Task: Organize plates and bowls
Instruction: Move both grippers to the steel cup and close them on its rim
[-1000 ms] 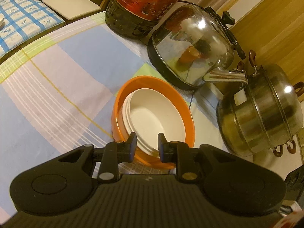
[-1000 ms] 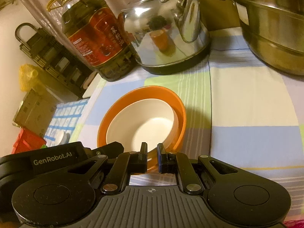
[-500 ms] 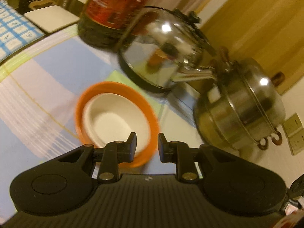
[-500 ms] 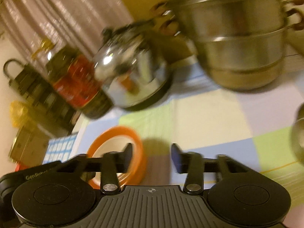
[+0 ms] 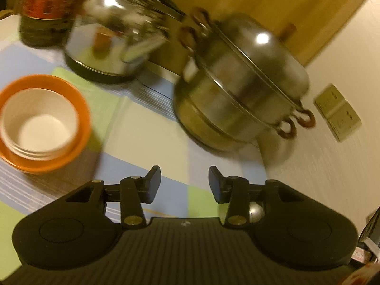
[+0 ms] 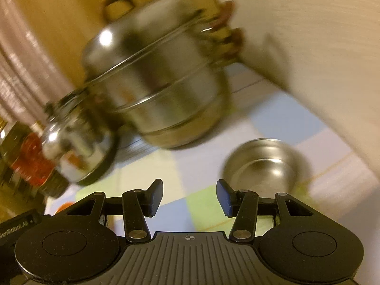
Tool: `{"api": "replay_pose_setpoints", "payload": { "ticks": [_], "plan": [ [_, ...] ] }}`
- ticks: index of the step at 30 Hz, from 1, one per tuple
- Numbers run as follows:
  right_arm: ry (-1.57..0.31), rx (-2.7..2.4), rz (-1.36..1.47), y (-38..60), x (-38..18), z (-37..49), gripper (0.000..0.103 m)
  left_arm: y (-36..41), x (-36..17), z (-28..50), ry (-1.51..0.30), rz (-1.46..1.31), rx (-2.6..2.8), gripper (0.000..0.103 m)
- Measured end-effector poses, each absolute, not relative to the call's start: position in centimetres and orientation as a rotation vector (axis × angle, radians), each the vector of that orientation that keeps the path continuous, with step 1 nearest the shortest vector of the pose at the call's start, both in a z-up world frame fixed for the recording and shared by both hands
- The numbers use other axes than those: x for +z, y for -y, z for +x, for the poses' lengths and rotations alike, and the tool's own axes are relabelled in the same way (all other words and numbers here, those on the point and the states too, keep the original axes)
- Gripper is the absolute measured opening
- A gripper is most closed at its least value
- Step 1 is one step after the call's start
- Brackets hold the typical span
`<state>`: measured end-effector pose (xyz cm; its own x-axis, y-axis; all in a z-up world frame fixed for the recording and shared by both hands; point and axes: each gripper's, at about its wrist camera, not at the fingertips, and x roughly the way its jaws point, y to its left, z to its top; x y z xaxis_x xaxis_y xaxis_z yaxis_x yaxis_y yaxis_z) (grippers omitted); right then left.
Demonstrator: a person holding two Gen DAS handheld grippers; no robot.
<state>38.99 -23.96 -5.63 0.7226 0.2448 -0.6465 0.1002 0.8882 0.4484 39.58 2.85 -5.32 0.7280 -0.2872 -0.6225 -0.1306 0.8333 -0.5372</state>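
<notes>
An orange bowl (image 5: 82, 109) sits on the checked tablecloth at the left of the left wrist view, with white bowls (image 5: 40, 123) nested inside it. My left gripper (image 5: 184, 185) is open and empty, to the right of that stack and above the cloth. A small steel bowl (image 6: 266, 163) stands on the cloth at the right of the right wrist view, near the wall. My right gripper (image 6: 189, 197) is open and empty, a little in front and to the left of the steel bowl. A sliver of the orange bowl (image 6: 63, 206) shows at lower left there.
A large steel steamer pot (image 5: 239, 87) stands at the back by the wall, also in the right wrist view (image 6: 156, 83). A shiny kettle (image 5: 114, 38) and an oil bottle (image 5: 40, 11) stand to its left. The wall (image 5: 332, 142) closes the right side.
Both grippers have swung right, away from the orange bowl stack, and both have opened. The steel bowl has come into the right wrist view. Both views are motion-blurred.
</notes>
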Motion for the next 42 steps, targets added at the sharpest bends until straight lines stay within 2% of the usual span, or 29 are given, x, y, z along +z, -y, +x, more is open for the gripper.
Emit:
{"api": "replay_pose_setpoints", "payload": {
  "ticks": [2, 12, 30, 42],
  "plan": [
    [-0.78, 0.046, 0.487, 25.3, -6.1, 38.8, 0.05, -1.5, -5.6, 39.9, -0.773, -0.577, -0.122, 0.044],
    [-0.821, -0.071, 0.5, 30.1, -8.3, 38.6, 0.05, 2.8, -7.2, 41.7, -0.865, -0.521, -0.209, 0.046],
    [-0.858, -0.096, 0.591, 32.3, -10.4, 39.7, 0.05, 7.4, -9.2, 44.6, -0.923, -0.495, -0.321, 0.046],
    [-0.878, -0.114, 0.619, 33.2, -12.0, 40.9, 0.05, 9.4, -12.0, 46.5, -0.973, -0.5, -0.328, 0.041]
  ]
}}
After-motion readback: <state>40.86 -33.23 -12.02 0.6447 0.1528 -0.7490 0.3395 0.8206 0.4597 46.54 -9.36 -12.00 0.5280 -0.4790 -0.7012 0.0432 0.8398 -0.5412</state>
